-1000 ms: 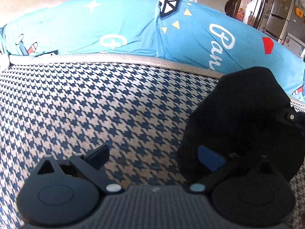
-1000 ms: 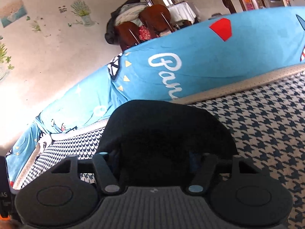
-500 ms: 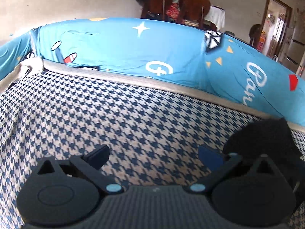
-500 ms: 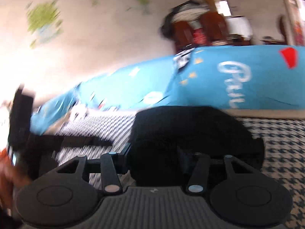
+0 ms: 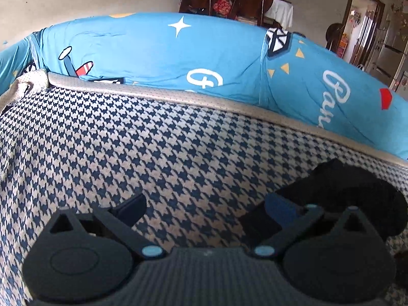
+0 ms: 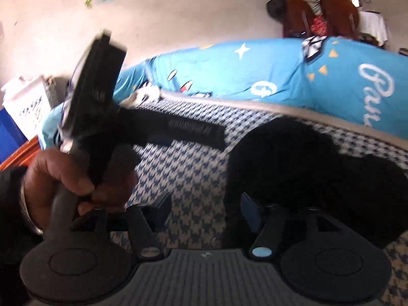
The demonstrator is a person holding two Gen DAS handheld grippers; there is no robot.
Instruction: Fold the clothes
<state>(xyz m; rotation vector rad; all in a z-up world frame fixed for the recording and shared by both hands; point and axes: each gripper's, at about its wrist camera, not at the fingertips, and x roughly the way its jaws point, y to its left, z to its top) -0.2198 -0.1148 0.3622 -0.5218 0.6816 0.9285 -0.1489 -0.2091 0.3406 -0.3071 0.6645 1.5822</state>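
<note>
Main risk: the black garment (image 6: 306, 178), a bunched dark heap on the houndstooth bed cover (image 5: 153, 153), gives no visible edge or corner, so a blind pinch may catch several layers and drag the whole lump instead of one flap. It lies just ahead and to the right of the right tongs (image 6: 206, 210), partly over the right finger, and nothing sits between the pads. A close here would likely grab only bed cover, or snag it together with the garment. Second risk: the left tongs show close on the left in the right wrist view, so a sideways sweep could knock the two tools together.

Right tongs: jaws about half wide, just been opening, empty, angled down at the bed, rolled so the scene tilts. Left tongs (image 5: 204, 204): wide, empty, pointing steeply down over bare cover; the garment lies right of them, behind the right finger. The person's left hand (image 6: 68, 178) wraps the grip handle, dark sleeve at the wrist. Blue printed bolster (image 5: 204, 58) lies beyond both tongs.
</note>
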